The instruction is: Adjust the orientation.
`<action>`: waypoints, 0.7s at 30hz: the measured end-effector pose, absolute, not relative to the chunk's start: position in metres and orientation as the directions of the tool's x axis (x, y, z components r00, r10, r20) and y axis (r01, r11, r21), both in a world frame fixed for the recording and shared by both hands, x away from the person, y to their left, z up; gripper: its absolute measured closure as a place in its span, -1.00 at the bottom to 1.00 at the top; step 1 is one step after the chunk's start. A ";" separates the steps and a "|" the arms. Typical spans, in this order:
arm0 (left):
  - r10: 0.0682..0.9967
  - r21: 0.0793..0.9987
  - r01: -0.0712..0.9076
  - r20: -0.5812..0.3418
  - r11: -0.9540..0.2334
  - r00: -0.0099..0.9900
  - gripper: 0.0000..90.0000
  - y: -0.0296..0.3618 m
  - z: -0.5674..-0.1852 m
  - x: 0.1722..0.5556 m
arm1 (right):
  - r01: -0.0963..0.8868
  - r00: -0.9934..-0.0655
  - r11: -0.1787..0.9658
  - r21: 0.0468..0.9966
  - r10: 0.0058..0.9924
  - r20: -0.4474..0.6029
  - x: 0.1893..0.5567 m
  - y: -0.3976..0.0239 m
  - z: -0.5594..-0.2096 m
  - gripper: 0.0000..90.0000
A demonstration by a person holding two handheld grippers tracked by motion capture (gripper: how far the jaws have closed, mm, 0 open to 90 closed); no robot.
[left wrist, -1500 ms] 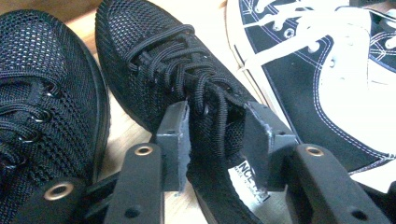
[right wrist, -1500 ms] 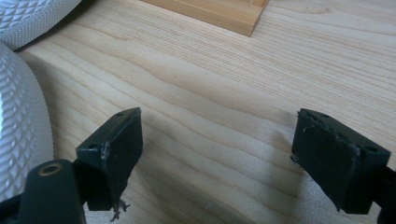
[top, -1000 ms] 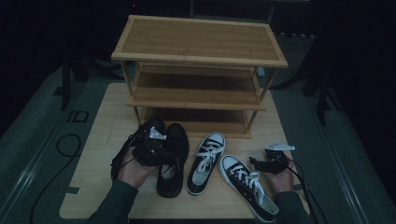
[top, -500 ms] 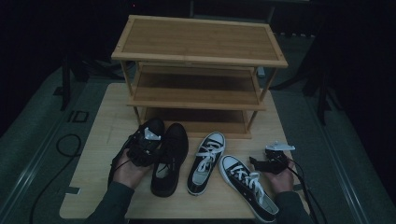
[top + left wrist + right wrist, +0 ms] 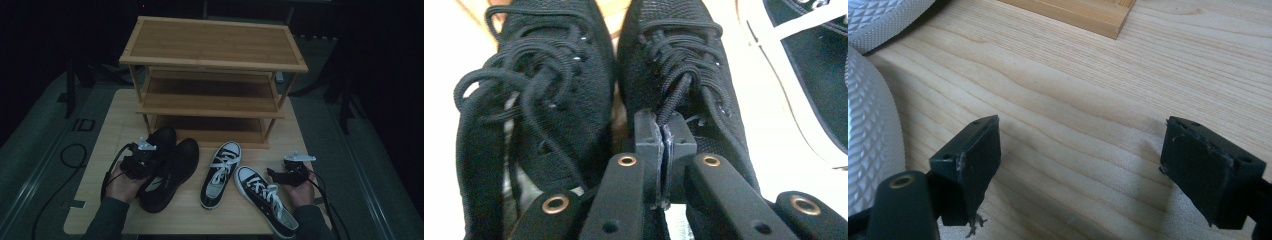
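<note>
Two black lace-up shoes lie side by side at front left; the right black shoe (image 5: 176, 165) (image 5: 674, 60) has my left gripper (image 5: 154, 162) (image 5: 665, 127) shut over its tongue, by the laces. The left black shoe (image 5: 162, 136) (image 5: 539, 85) touches it. A pair of black-and-white sneakers sits to the right, one (image 5: 221, 172) pointing at the rack, the other (image 5: 265, 200) angled toward the front edge. Right of them my right gripper (image 5: 274, 174) (image 5: 1083, 150) hangs open over bare table, nothing between its jaws.
A three-tier wooden shoe rack (image 5: 212, 65) stands at the back of the wooden table (image 5: 115, 125), its shelves bare. A corner of its base (image 5: 1083, 12) lies ahead of the right gripper. A white textured sneaker toe (image 5: 868, 140) is just left of the right jaws.
My left gripper moved left, and the heel of the right black shoe swung left with it. The right gripper and the sneakers stayed put.
</note>
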State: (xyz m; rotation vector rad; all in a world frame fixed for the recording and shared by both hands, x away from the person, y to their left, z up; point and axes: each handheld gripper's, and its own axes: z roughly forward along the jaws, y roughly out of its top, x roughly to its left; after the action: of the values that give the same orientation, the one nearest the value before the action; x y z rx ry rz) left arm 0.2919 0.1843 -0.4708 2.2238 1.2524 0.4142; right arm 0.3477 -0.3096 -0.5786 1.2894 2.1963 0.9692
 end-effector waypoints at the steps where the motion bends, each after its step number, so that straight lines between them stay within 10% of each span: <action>1: 0.852 0.595 0.682 0.007 -0.425 0.524 0.96 0.185 -0.471 0.292 | 0.586 -0.486 0.329 0.740 0.874 -0.004 0.348 -0.310 -0.579 -0.65; 10: 0.835 0.595 0.660 0.035 -0.459 0.549 0.93 0.183 -0.471 0.290 | 0.586 -0.486 0.329 0.740 0.874 -0.004 0.348 -0.310 -0.579 -0.65; 21: 0.861 0.633 0.647 0.063 -0.425 0.504 0.06 0.193 -0.461 0.280 | 0.586 -0.486 0.329 0.740 0.874 -0.004 0.348 -0.310 -0.579 -0.65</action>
State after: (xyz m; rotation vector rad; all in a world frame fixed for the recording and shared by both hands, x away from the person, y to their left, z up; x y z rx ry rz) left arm 0.2801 0.1933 -0.4605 2.2060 1.2321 0.5185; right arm 0.3477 -0.3096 -0.5786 1.2895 2.1962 0.9691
